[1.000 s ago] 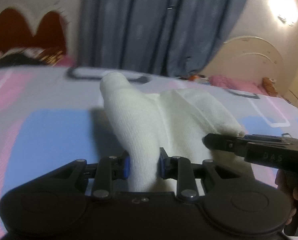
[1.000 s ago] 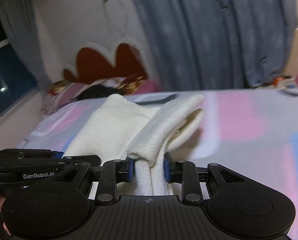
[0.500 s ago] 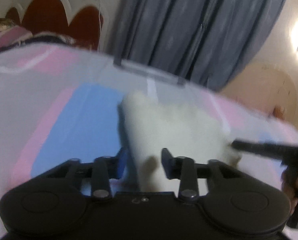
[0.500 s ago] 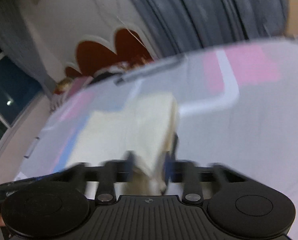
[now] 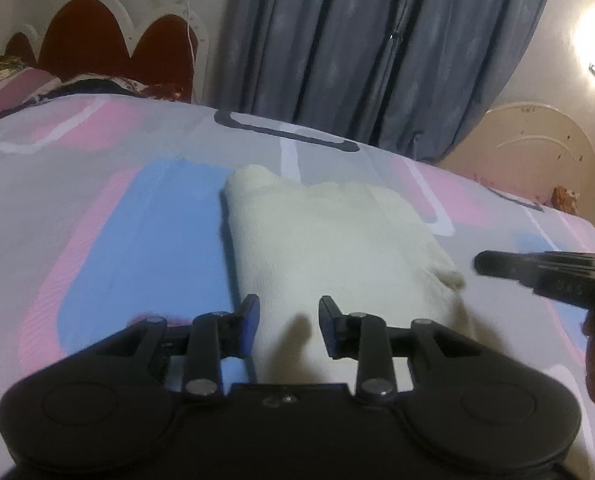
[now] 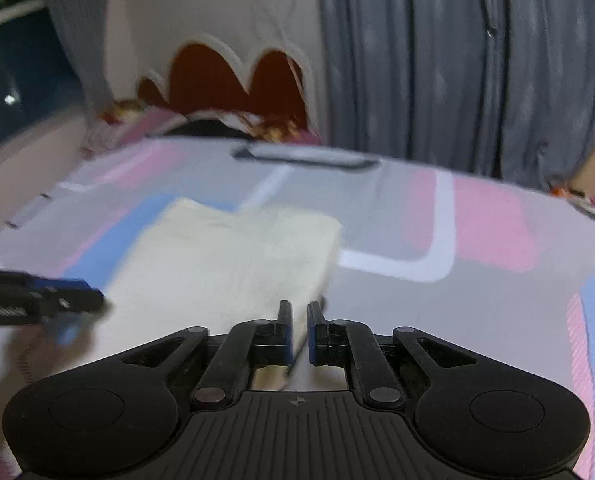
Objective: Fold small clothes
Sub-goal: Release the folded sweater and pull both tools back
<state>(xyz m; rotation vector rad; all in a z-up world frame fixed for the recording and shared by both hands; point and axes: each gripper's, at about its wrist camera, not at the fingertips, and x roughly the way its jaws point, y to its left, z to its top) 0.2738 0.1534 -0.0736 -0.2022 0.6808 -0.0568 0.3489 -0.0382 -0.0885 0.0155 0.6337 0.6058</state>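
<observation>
A cream knit garment (image 5: 329,240) lies folded flat on the bedspread (image 5: 97,220); it also shows in the right wrist view (image 6: 225,264). My left gripper (image 5: 288,322) is open just above its near edge, jaws apart, holding nothing. My right gripper (image 6: 299,328) hangs at the garment's near right corner with its jaws nearly closed and nothing between them. The right gripper shows in the left wrist view (image 5: 537,274) to the right of the garment. The left gripper shows in the right wrist view (image 6: 37,300) to the left.
The bedspread (image 6: 477,240) has pink, blue and grey blocks. A red and white headboard (image 5: 97,44) and patterned pillows (image 5: 17,84) are at the far left. Grey curtains (image 5: 377,48) hang behind the bed. A second cream headboard (image 5: 537,148) is at the far right.
Both grippers lowered the lifted garment onto the bed and let it go. It now lies flat and folded. Both grippers have drawn back slightly from its near edge.
</observation>
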